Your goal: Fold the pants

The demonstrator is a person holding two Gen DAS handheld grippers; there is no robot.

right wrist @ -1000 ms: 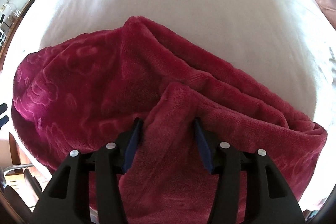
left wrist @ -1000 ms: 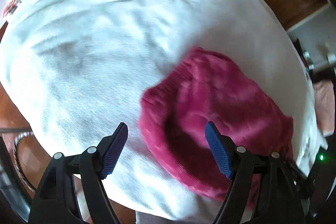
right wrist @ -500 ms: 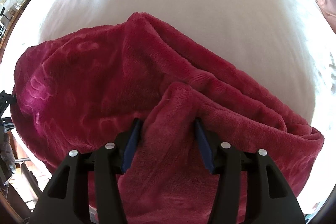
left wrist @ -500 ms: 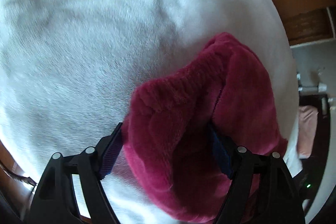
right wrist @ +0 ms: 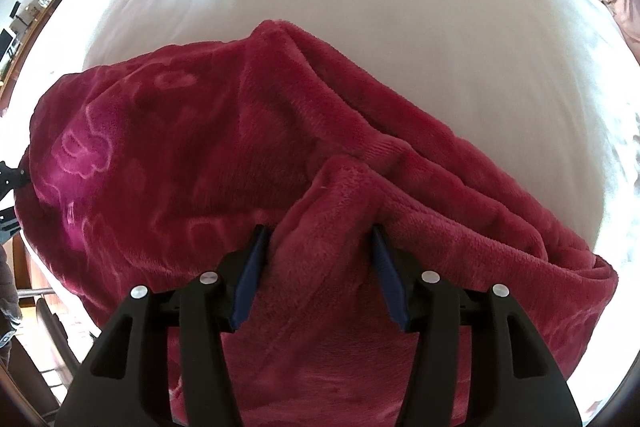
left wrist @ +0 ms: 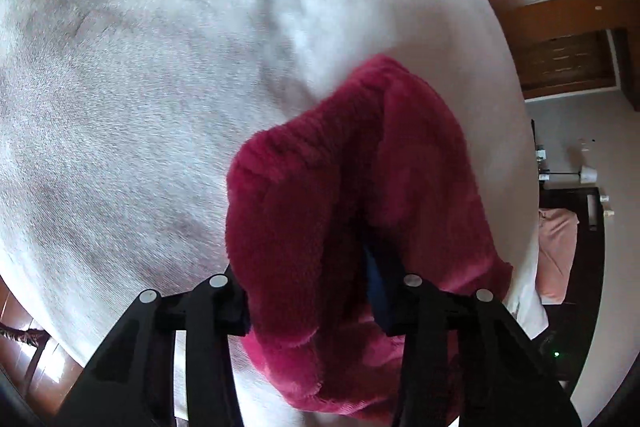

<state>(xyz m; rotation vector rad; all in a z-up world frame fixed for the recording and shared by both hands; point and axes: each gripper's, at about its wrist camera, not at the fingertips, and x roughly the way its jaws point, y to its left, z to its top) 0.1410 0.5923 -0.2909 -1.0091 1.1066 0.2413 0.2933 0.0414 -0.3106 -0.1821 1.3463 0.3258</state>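
The red fluffy pants (right wrist: 248, 163) lie bunched up on the white bed cover (right wrist: 360, 7), near its close edge. They look partly doubled over, with thick rolls of cloth on the right, but they are not flat or neat yet, so I think most of the folding is still to do. The right gripper (right wrist: 320, 267) points steeply down, and its blue pads squeeze a thick fold of the pants between them. The left gripper (left wrist: 308, 291) also tilts down over the bed. Its jaws have just been closing around the ribbed end of the pants (left wrist: 332, 187), and now they look pressed on that soft lump.
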